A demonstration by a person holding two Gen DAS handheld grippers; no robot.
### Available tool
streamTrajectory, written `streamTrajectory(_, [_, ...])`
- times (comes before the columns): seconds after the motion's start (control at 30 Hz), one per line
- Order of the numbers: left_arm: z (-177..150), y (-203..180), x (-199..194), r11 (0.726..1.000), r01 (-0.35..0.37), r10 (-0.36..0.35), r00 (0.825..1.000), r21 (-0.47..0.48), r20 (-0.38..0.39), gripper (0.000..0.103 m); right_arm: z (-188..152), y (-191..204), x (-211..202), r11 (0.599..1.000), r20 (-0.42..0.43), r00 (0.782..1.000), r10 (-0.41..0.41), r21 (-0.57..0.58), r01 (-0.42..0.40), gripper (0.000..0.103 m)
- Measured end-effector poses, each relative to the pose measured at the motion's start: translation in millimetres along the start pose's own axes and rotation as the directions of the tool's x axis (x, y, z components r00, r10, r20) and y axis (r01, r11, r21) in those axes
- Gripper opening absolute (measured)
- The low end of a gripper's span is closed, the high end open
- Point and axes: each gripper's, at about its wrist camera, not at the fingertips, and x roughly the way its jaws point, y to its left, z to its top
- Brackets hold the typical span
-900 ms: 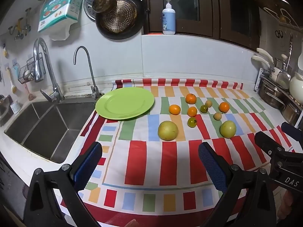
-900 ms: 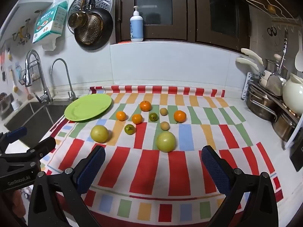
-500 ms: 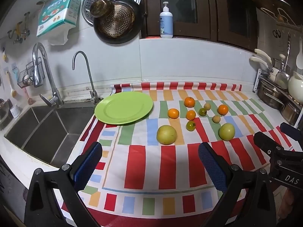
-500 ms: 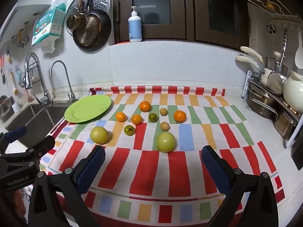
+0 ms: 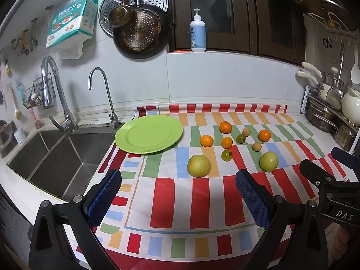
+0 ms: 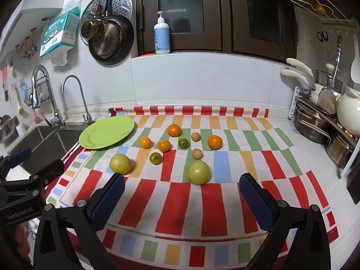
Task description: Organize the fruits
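Fruit (image 5: pixel 199 165) lies scattered on the striped cloth (image 5: pixel 202 202), right of the bare green plate (image 5: pixel 149 133). Left gripper (image 5: pixel 178 196) and right gripper (image 6: pixel 181 196), both spread empty, have edged slightly closer; nothing is sorted yet.

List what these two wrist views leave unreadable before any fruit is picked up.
- Sink basin floor: left wrist view, hidden by its own near wall.
- Tissue pack print: both views, too small.
- Pots on the right rack: cut by the frame edge and overlapping each other.
- Small tan fruits: too small to say what kind.
- Both hands: mostly outside the frames. Left gripper and right gripper open, empty.
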Motion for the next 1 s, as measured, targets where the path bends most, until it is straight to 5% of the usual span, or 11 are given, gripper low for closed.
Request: streamTrajectory(1.0, [-0.7,-1.2,-3.8,1.0,0.002,-0.002,1.0,-0.004,0.019,0.103,1.0,1.5,-3.6,1.0,0.008,1.0,0.004,0.0,-0.004,0.103])
